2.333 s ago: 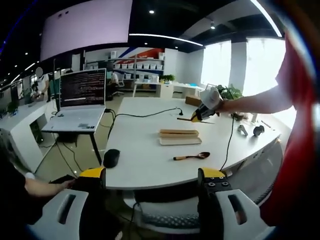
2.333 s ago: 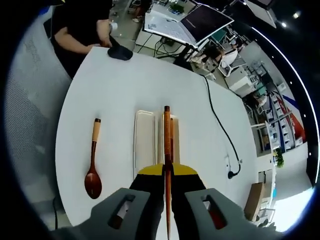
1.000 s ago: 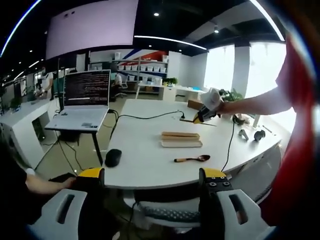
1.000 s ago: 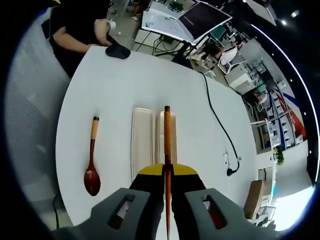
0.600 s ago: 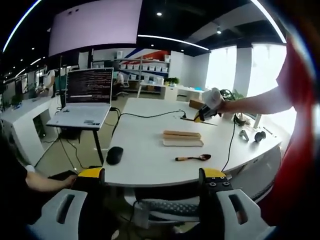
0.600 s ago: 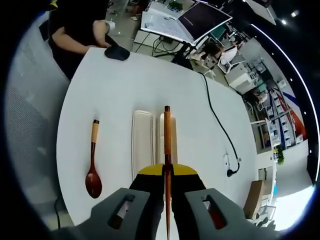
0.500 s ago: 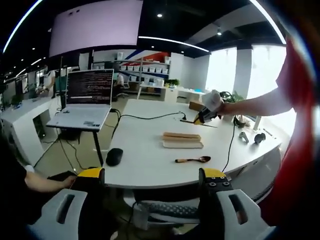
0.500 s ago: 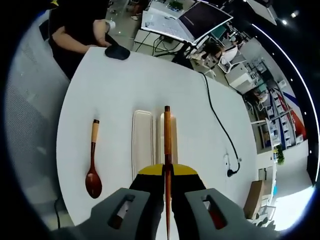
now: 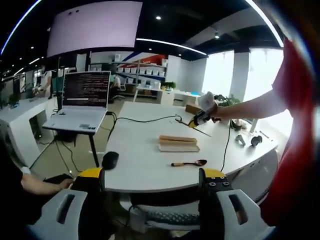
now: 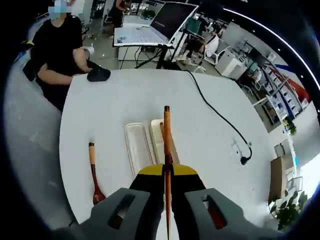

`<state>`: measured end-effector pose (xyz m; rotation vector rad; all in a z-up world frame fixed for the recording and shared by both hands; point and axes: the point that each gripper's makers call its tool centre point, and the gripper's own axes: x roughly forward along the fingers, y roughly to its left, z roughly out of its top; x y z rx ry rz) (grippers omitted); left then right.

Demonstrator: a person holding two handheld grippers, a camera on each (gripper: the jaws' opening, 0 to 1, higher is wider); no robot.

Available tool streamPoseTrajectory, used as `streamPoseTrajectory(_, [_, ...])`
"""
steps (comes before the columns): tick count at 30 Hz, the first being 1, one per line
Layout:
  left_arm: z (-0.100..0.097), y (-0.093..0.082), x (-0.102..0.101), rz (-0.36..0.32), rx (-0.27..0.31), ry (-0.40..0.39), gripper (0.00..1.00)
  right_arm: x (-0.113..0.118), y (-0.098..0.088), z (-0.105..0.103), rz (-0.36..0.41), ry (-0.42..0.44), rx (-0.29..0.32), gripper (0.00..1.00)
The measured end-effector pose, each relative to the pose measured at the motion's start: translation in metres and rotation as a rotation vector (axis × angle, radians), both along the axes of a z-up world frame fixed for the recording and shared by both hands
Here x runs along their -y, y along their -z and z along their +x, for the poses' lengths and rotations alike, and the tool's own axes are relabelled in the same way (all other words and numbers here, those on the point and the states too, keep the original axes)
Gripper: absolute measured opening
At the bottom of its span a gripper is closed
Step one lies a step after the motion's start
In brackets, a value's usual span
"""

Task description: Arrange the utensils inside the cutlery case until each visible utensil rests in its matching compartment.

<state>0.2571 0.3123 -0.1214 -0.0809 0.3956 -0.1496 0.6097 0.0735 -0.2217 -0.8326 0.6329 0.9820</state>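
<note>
A pale cutlery case lies open on the white table (image 10: 200, 100): its lid (image 10: 136, 147) beside its base (image 10: 157, 131), which holds one wooden chopstick. My right gripper (image 10: 167, 172) is shut on a second wooden chopstick (image 10: 166, 135), held above the base and pointing along it. A dark wooden spoon (image 10: 93, 175) lies on the table left of the lid. In the left gripper view the case (image 9: 179, 143) and the spoon (image 9: 189, 163) sit mid-table, with the right gripper (image 9: 196, 120) hovering beyond them in a gloved hand. My left gripper (image 9: 152, 180) stands open, back from the table's near edge.
A black mouse (image 10: 98, 75) lies near the far table edge, in front of a seated person in black (image 10: 60, 47). A black cable (image 10: 220, 120) runs across the table's right side. A laptop (image 9: 82, 100) stands on a side stand. A red-sleeved person (image 9: 300, 125) stands right.
The right gripper has tilted and shifted over the case, still holding the chopstick. The case, spoon and left gripper stay as they were.
</note>
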Motion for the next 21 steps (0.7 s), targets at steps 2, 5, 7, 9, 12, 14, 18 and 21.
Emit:
streamPoseTrajectory(2, [0.0, -0.002, 0.003, -0.001, 0.007, 0.012, 0.72, 0.0, 0.001, 0.002, -0.027, -0.036, 0.028, 0.0])
streamPoseTrajectory(5, [0.001, -0.002, 0.004, -0.021, 0.007, 0.009, 0.75, 0.002, 0.008, -0.001, -0.09, -0.093, 0.057, 0.0])
streamPoseTrajectory(7, [0.001, 0.0, 0.004, -0.013, -0.001, 0.015, 0.75, 0.005, 0.013, 0.0, -0.12, -0.108, 0.067, 0.0])
streamPoseTrajectory(9, [0.002, 0.0, 0.004, -0.017, 0.0, 0.017, 0.76, 0.007, 0.017, 0.0, -0.129, -0.111, 0.061, 0.0])
streamPoseTrajectory(12, [0.003, -0.001, 0.005, -0.022, -0.002, 0.018, 0.77, 0.006, 0.013, -0.002, -0.12, -0.107, 0.063, 0.0])
streamPoseTrajectory(14, [0.004, -0.002, 0.005, -0.027, 0.003, 0.009, 0.77, 0.004, 0.013, -0.003, -0.113, -0.11, 0.061, 0.0])
streamPoseTrajectory(18, [0.005, 0.001, 0.009, -0.024, -0.012, 0.023, 0.77, 0.002, 0.013, -0.004, -0.124, -0.119, 0.069, 0.0])
streamPoseTrajectory(21, [0.008, -0.002, 0.011, -0.021, -0.007, 0.028, 0.77, 0.004, 0.014, -0.006, -0.139, -0.129, 0.079, 0.0])
